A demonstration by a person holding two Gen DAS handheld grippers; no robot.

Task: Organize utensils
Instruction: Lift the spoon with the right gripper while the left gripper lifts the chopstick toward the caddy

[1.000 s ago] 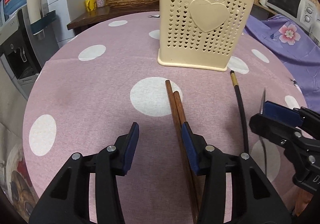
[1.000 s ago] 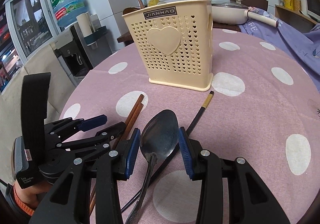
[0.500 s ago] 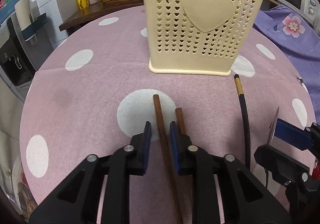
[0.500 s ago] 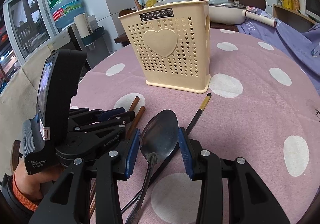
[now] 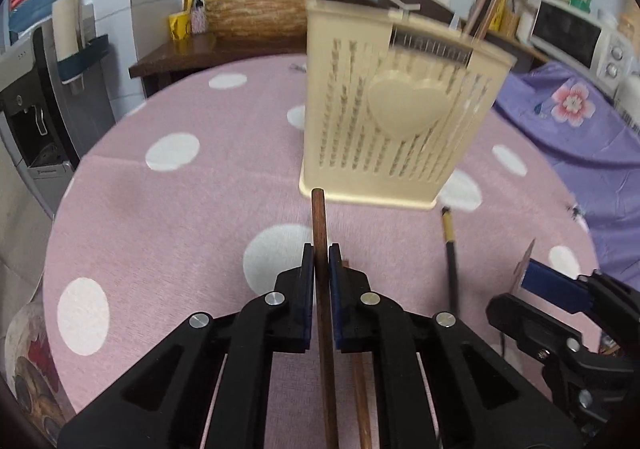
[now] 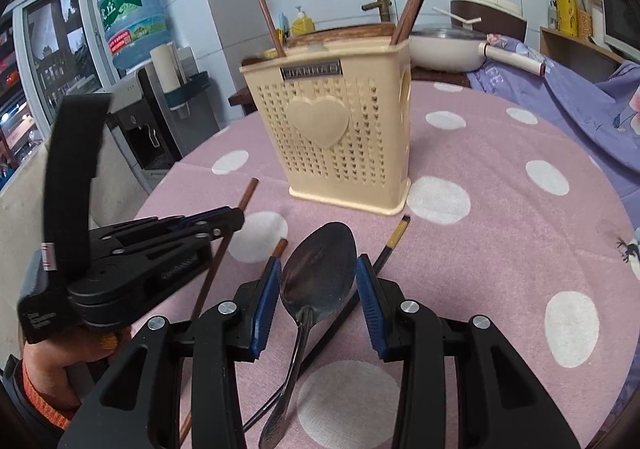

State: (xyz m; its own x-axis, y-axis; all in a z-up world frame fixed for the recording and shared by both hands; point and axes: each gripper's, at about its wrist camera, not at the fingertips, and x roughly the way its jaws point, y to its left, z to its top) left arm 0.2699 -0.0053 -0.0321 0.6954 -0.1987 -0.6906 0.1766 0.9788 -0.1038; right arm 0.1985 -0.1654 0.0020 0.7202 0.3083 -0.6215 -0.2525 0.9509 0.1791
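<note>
My left gripper [image 5: 321, 255] is shut on a brown wooden chopstick [image 5: 319, 217] and holds it lifted off the table, its tip toward the cream perforated utensil holder [image 5: 396, 129]. The left gripper [image 6: 230, 217] and its chopstick [image 6: 246, 195] also show in the right wrist view. A second brown chopstick [image 5: 360, 389] lies on the cloth beside it. My right gripper [image 6: 316, 277] is open around the bowl of a metal spoon [image 6: 320, 269] lying on the table. A black chopstick with a gold band [image 6: 394, 239] lies right of the spoon. The holder [image 6: 336, 137] has chopsticks standing in it.
The round table has a pink cloth with white dots [image 5: 180, 209]. A water dispenser [image 6: 156, 117] stands at the left. A purple floral cloth [image 5: 580, 129] lies at the right. A sideboard with a basket [image 5: 248, 17] stands behind the table.
My left gripper closed on one brown chopstick and lifted it off the cloth. The right gripper stayed open around the spoon.
</note>
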